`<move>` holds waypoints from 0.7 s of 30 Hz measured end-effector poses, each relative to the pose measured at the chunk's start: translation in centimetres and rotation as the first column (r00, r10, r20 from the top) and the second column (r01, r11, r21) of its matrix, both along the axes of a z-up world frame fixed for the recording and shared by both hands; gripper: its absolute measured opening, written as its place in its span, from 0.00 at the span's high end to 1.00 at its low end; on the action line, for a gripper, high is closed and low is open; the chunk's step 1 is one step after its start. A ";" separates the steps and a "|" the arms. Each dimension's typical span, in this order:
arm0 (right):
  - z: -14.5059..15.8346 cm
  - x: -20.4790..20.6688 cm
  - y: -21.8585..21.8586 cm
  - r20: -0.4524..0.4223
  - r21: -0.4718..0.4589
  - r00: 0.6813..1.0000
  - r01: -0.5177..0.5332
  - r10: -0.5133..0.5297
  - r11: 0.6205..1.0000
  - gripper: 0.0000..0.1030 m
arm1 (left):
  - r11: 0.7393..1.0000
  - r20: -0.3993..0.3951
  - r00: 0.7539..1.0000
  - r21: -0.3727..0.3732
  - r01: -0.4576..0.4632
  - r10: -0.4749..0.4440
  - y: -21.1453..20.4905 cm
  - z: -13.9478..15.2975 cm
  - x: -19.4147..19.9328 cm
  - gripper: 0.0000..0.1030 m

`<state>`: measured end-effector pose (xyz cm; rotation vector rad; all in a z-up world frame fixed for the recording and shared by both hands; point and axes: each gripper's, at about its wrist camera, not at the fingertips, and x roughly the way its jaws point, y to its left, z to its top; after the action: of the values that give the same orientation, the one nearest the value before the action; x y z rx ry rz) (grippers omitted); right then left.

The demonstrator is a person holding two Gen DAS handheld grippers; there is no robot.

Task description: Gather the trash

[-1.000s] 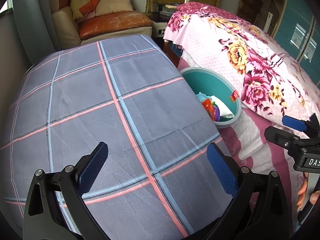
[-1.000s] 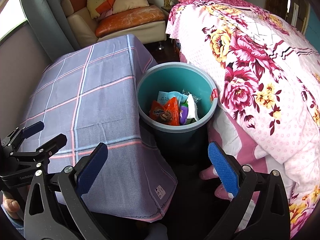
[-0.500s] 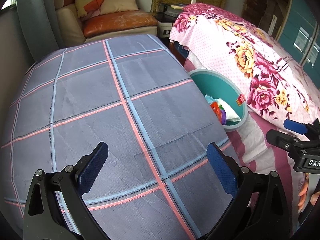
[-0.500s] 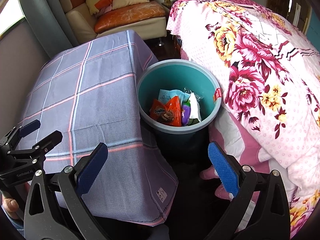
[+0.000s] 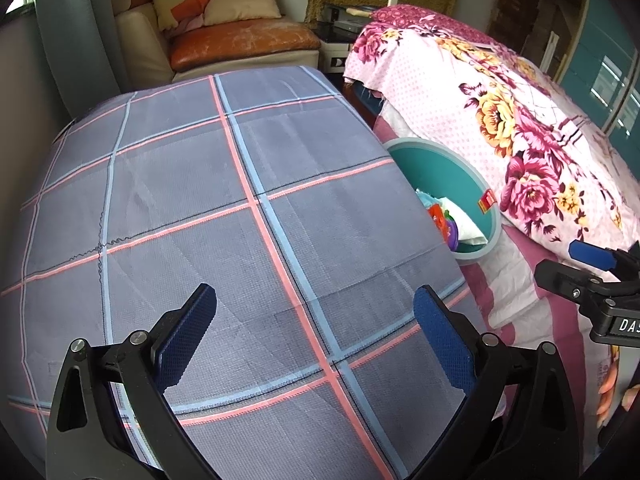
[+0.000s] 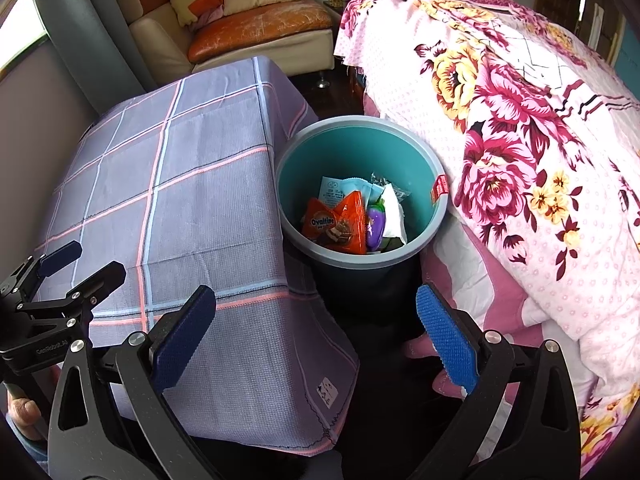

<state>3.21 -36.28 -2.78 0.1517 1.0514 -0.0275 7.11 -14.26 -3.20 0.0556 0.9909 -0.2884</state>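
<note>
A teal trash bin (image 6: 352,140) stands on the floor between the table and the bed; it also shows in the left wrist view (image 5: 440,168). Inside lie an orange Ovaltine wrapper (image 6: 334,222), a purple eggplant toy (image 6: 376,222), white paper (image 6: 394,216) and a blue-white packet (image 6: 336,188). My left gripper (image 5: 314,336) is open and empty above the checked tablecloth (image 5: 200,200). My right gripper (image 6: 316,334) is open and empty, in front of and above the bin.
The grey tablecloth with pink and blue lines (image 6: 180,184) covers the table left of the bin. A bed with a pink floral quilt (image 6: 520,120) is right of the bin. A sofa with cushions (image 6: 248,12) stands at the back.
Both grippers have drawn back and shifted slightly; the bin sits a bit farther off in both views. Both stay open and empty.
</note>
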 end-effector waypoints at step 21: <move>-0.1 1.3 1.0 -0.020 -0.008 1.000 -0.018 0.018 1.000 0.07 | 1.000 -0.018 1.000 0.002 -0.023 0.023 1.0 -0.4 1.2 0.04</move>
<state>4.47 -35.33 -2.83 0.1345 1.0722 -0.0175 8.28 -13.28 -3.61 0.0435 1.0089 -0.2670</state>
